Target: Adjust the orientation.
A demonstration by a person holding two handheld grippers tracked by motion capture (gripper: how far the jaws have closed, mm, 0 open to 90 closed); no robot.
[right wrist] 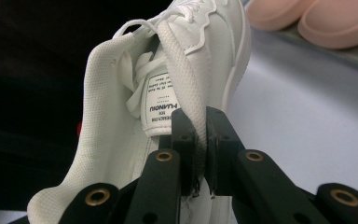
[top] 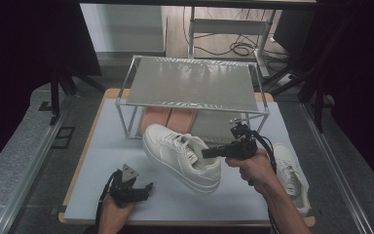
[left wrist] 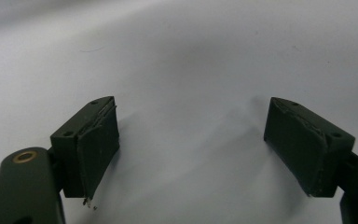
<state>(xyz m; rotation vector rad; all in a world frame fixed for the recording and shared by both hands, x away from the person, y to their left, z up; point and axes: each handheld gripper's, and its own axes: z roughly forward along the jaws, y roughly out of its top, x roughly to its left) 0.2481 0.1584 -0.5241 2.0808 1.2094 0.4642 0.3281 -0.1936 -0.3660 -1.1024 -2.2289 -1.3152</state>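
A white sneaker (top: 180, 156) hangs tilted above the middle of the table, toe toward the rack. My right gripper (top: 209, 152) is shut on the sneaker's collar, and the right gripper view shows the padded collar (right wrist: 186, 88) pinched between the two black jaws beside the tongue label. A second white sneaker (top: 291, 173) lies on the mat at the right, behind the right hand. My left gripper (top: 143, 187) rests low near the table's front left, open, with nothing but bare mat (left wrist: 186, 140) between its jaws.
A metal-framed rack (top: 192, 83) with a grey top shelf stands at the back of the table. A pair of pink slippers (top: 168, 119) sits under it, seen also as pink slippers (right wrist: 317, 16) in the right gripper view. The grey mat (top: 112, 141) ends at the wooden table edge.
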